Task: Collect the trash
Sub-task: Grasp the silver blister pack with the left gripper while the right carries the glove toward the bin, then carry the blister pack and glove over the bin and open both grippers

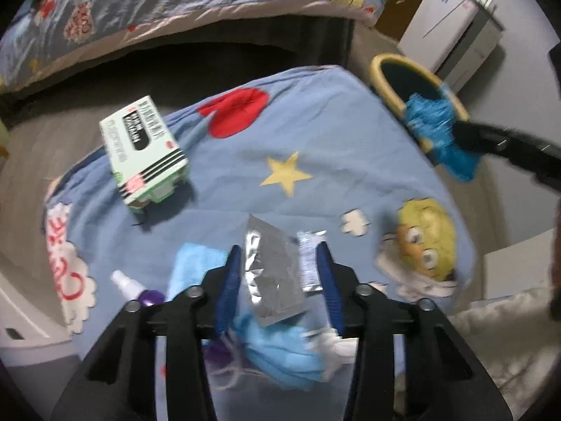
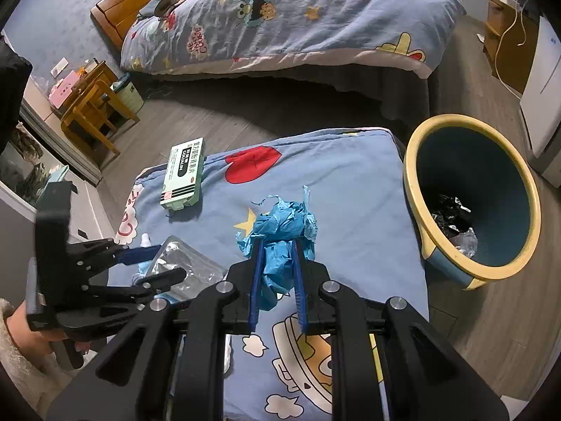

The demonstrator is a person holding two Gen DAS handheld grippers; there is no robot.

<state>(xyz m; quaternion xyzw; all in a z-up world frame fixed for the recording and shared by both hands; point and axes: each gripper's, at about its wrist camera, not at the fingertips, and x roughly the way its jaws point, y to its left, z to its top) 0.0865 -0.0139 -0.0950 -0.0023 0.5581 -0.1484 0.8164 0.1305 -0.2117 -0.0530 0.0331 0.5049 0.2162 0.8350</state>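
The right gripper (image 2: 277,263) pinches a crumpled blue glove (image 2: 280,231), its blue fingers (image 2: 257,280) pressed into the wad from both sides, above the middle of the cushion (image 2: 350,182). To its left, the left gripper (image 1: 278,270) stands spread around a silver foil pack (image 1: 273,273); the pack lies between the fingers, and whether they touch it cannot be told. Under that gripper lies a blue mask (image 1: 280,354), partly hidden by the frame and blurred, with a small white bottle (image 1: 124,280) just to the left, near the cushion's left edge. A small foil sachet (image 1: 308,263) lies just beside the pack. Farther out, a green box (image 2: 182,175) lies near the cushion's far left edge, with bare fabric between it and the glove. The bin (image 2: 473,200) stands on the floor just beside the cushion's right edge, tilted toward the camera, with crumpled dark and clear scraps at its bottom. Beyond a strip of wood floor lies the bed (image 2: 298,17), its near side in shadow.
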